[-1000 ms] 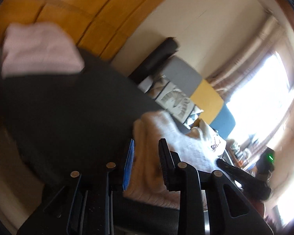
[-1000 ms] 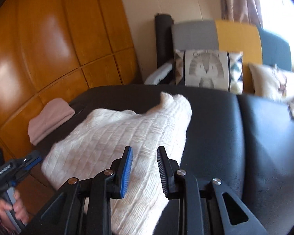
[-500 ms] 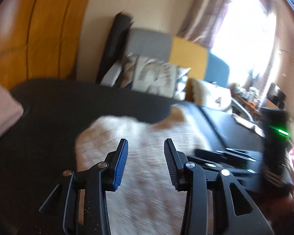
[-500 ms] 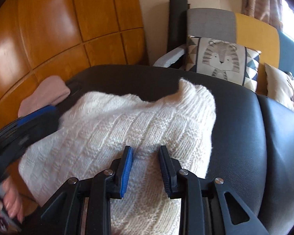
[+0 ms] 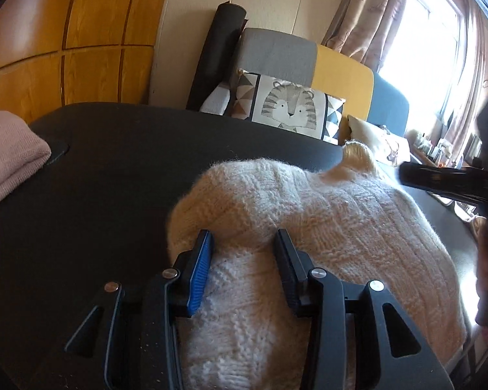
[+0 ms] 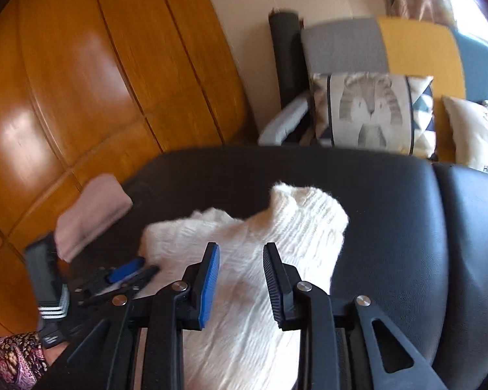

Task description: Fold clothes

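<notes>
Lying rumpled on a black padded bench, a cream knitted sweater sits under both grippers, left gripper and right gripper with jaws apart, so any pinch should likely catch one edge cleanly, sparing the folded pink cloth nearby.

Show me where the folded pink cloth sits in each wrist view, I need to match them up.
Left wrist: pink cloth at the far left edge, on the black surface.
Right wrist: pink cloth left of centre, beyond the left gripper.
Shared landmark: the tiger cushion, behind the white sweater.
</notes>
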